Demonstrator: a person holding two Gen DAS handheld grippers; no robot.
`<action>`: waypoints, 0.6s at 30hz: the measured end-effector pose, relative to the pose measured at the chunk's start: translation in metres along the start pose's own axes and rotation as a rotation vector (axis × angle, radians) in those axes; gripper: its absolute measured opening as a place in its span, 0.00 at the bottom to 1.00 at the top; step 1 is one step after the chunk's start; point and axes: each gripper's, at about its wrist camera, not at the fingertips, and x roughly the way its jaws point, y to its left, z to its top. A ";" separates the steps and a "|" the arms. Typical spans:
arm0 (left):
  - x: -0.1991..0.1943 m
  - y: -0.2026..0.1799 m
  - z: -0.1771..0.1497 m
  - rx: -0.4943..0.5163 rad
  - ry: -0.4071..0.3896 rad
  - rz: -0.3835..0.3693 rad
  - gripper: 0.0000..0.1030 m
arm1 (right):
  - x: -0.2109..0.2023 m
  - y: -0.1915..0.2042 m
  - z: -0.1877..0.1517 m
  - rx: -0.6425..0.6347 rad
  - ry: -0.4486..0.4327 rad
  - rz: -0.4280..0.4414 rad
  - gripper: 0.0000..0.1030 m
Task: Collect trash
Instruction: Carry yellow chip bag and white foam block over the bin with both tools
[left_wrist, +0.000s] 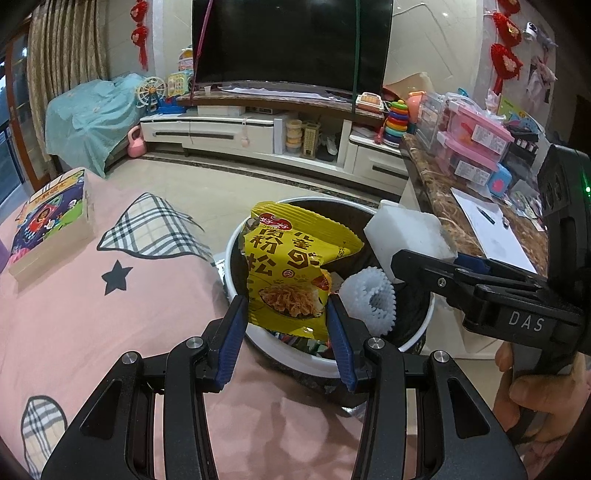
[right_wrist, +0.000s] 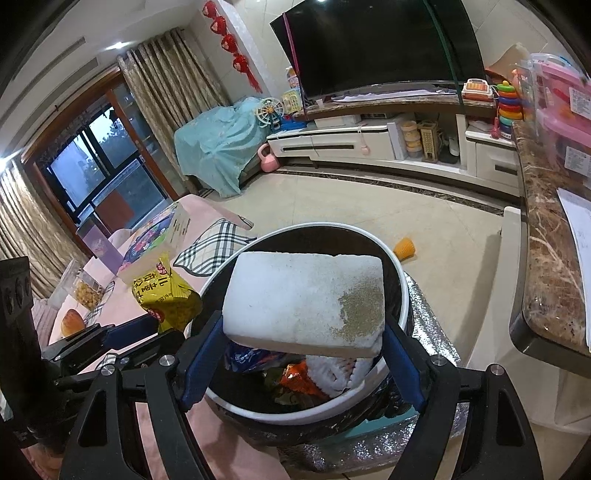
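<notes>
- Trash bin (right_wrist: 400, 295), round with a white rim and a dark liner, stands beside the pink bedspread (left_wrist: 74, 332) and right below both of my grippers.
- My left gripper (left_wrist: 288, 321) clamps a yellow snack packet (left_wrist: 291, 266) between its blue pads; the jaws stand fairly narrow, pinching the lower part of the packet.
- I see the packet upright, above the near left part of the bin's opening, its printed front turned toward my left camera.
- My right gripper (right_wrist: 304, 332) grips a white foam block (right_wrist: 295, 295) across its width, jaws spread wide to take it.
- I see the block nearly flat over the bin's mouth, with a brownish speckled patch on its right-hand part in the right wrist view.
- In the left wrist view the same block (left_wrist: 406, 232) sits over the far right rim, just beside the packet, and I cannot tell whether they touch.
- Inside the bin I make out a white foam fruit net (left_wrist: 369, 299), an orange wrapper (right_wrist: 299, 380) and a blue wrapper (right_wrist: 251, 358).
- A hand (left_wrist: 532, 387) holds the right gripper's handle at the right edge of the left wrist view.
- On the bedspread, well apart from the bin, lies a children's book (left_wrist: 51, 221).
- A small orange object (right_wrist: 405, 249) lies on the floor beyond the bin.
</notes>
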 end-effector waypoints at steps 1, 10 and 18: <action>0.001 -0.001 0.000 0.001 0.002 0.000 0.41 | 0.001 -0.001 0.000 0.001 0.002 0.000 0.80; 0.010 -0.002 0.002 0.001 0.021 0.002 0.41 | 0.005 -0.003 0.002 0.001 0.018 0.010 0.81; 0.014 -0.003 0.003 0.009 0.030 0.006 0.41 | 0.008 -0.005 0.004 -0.001 0.027 0.013 0.81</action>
